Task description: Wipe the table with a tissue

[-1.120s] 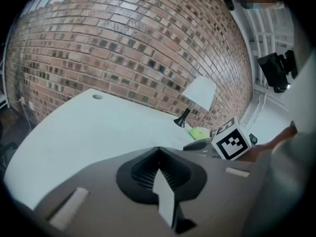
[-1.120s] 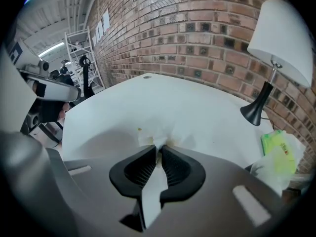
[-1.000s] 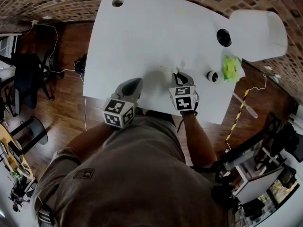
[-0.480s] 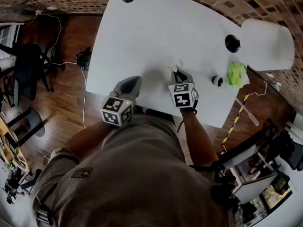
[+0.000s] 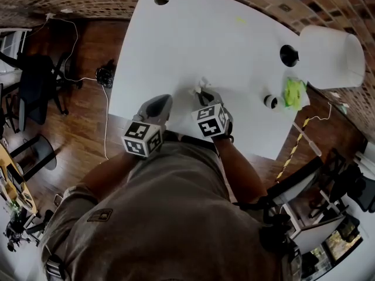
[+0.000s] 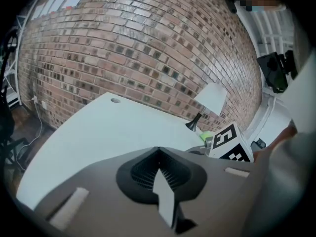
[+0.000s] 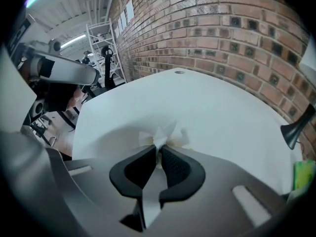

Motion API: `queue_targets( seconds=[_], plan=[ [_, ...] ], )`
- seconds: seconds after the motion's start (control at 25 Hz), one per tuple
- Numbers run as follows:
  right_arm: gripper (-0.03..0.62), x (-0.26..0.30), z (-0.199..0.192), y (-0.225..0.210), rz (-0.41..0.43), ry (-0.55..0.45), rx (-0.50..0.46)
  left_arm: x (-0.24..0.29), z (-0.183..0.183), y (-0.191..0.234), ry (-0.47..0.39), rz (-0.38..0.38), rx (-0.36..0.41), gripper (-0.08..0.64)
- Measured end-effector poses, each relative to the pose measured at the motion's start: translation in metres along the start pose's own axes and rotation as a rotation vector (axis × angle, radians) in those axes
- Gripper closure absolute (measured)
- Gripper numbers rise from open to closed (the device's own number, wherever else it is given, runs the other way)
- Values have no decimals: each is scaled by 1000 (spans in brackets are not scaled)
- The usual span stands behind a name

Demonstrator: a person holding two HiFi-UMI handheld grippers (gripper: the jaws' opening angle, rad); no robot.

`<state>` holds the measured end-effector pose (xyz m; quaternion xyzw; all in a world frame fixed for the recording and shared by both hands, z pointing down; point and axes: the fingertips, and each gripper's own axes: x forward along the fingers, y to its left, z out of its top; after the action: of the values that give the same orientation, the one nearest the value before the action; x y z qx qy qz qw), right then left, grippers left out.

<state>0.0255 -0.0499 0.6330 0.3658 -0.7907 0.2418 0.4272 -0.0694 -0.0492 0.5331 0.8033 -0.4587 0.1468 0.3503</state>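
Jaws clamped on crumpled white tissue (image 7: 161, 134) in right gripper (image 7: 158, 151), down at near part of white tabletop (image 5: 193, 40); shut and empty on left gripper (image 6: 158, 153) alongside. Far side: brick wall (image 6: 148, 48); left: wooden floor (image 5: 79, 113).

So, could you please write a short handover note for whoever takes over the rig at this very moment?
Right gripper: shut on a crumpled white tissue, which rests on the white table near its front edge.
Left gripper: shut, empty, over the table's front edge beside the right one.
Done: the tissue is in the grip and down on the tabletop. How much has been wiped cannot be told.
Left: wipe the rest of the surface. A small yellowish mark shows on the far side. Mind the green item at the right edge.
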Motion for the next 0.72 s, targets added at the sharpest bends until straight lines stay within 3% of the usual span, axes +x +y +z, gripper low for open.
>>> queue_targets(
  seconds=[0.36,0.72],
  plan=[
    [543,-1,1,-34,-50,-21,70,0,4,2,-5,15,9,558],
    [543,-27,-31,-87,-161,-9,175,14,4,-18,8,-31,30,558]
  ],
)
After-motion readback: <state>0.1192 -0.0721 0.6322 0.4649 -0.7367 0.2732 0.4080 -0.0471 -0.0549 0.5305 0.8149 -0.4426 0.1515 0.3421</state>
